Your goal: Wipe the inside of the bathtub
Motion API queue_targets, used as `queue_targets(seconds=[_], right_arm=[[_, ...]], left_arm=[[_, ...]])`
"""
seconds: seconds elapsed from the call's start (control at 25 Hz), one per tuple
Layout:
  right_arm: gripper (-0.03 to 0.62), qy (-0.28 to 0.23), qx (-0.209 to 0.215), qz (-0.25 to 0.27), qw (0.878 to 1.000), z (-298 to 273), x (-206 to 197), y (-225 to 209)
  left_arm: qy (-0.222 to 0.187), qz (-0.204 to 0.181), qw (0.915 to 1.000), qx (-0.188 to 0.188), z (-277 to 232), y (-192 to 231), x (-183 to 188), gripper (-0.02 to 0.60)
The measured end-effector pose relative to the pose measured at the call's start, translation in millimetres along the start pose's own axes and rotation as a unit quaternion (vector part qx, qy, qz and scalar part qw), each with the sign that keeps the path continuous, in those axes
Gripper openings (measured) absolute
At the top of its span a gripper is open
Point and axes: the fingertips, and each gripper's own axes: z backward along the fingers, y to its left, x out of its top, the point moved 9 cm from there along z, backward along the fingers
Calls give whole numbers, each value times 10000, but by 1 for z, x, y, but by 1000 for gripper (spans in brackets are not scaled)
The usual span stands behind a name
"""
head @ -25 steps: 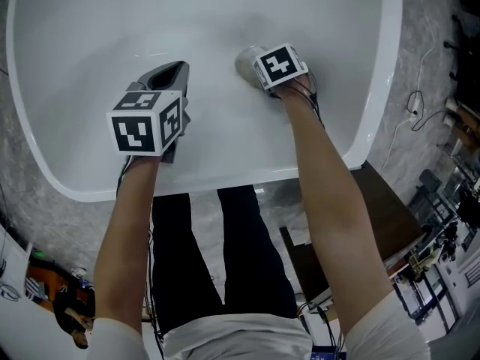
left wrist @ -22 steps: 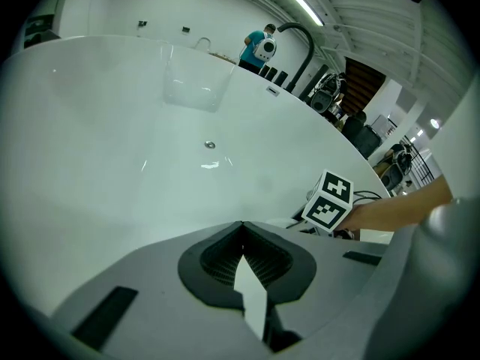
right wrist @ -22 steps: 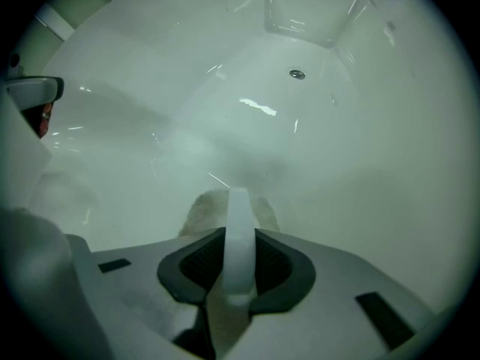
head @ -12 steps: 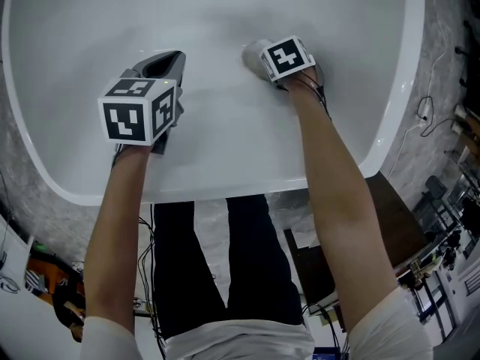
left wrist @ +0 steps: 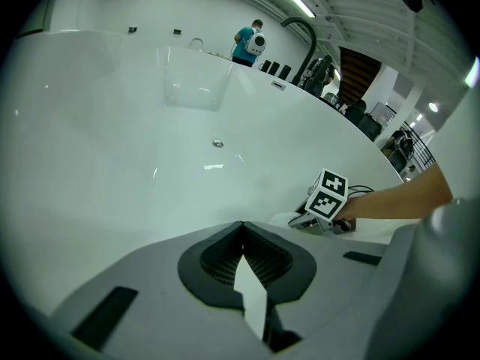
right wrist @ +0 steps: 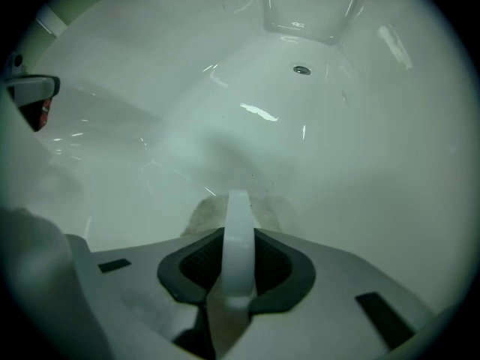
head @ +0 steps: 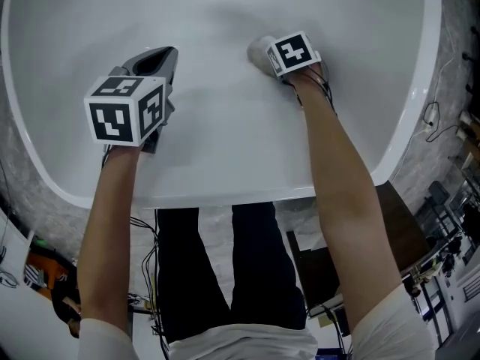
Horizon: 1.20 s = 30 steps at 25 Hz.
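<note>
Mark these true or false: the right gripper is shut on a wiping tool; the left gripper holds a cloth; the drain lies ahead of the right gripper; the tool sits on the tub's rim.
1. The right gripper is shut on a white wiping tool. True.
2. The left gripper holds a cloth. False: its jaws are together with nothing between them.
3. The drain lies ahead of the right gripper. True.
4. The tool sits on the rim. False: it is down inside the bathtub.
</note>
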Motion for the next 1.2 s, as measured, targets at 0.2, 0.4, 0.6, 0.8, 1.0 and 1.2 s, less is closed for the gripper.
queue_targets(seconds=[0.2,0.4,0.6,0.8,1.0,1.2], right_arm=[[97,-26,196,-192,9996,-7,6,8],[97,-74,333,-219,9992,-14,15,20],[97,-101,431,-204,9988,-21,23,32],[97,-170,588,-159,9980,-26,42,54],[97,-208,797,-95,9966,-37,63,85],[97,-240,930,-8,9954,-48,87,114]], left_arm=[[50,45,10000,62,6,15,-8,9],[51,73,9998,160,11,29,-14,9],[65,86,9997,205,16,34,-19,9],[30,109,9997,204,24,40,-17,9],[-24,220,9996,185,29,44,-17,9],[-71,321,9994,132,30,50,-14,9]])
